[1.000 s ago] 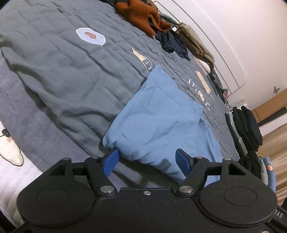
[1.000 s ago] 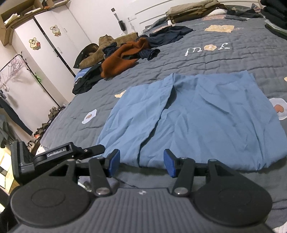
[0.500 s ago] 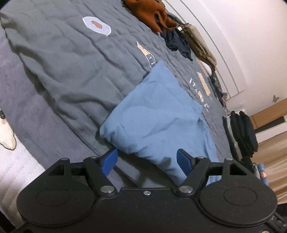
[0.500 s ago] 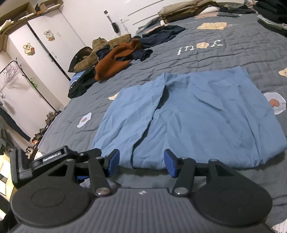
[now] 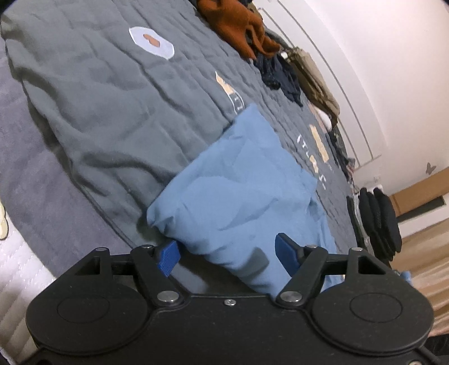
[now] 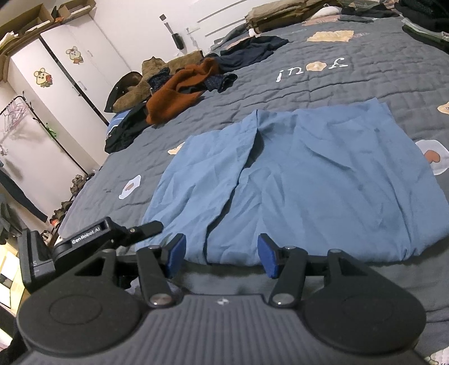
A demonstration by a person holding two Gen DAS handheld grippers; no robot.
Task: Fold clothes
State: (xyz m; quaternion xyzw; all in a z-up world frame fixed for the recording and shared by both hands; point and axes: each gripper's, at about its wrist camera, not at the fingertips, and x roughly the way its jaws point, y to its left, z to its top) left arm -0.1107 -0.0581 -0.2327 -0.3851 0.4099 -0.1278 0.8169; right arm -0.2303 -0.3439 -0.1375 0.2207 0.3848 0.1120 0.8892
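Note:
A light blue garment (image 6: 308, 179) lies spread on the grey quilt (image 6: 336, 84), partly folded with a crease down its middle. In the left wrist view the garment (image 5: 238, 196) has its near corner between my fingers. My left gripper (image 5: 227, 252) is open, its blue pads either side of that near edge. My right gripper (image 6: 221, 255) is open and empty, low at the garment's near hem. The left gripper's black body (image 6: 92, 238) shows at the left of the right wrist view.
A pile of unfolded clothes with a rust-brown sweater (image 6: 179, 89) lies at the far left of the bed. Folded stacks (image 6: 280, 14) sit by the far wall, and dark folded clothes (image 5: 378, 221) at the bed's edge. A white wardrobe (image 6: 64, 73) and clothes rack stand to the left.
Both grippers have moved forward, closer to the blue garment's near edge. The left gripper's pads now flank its corner. Both stay open.

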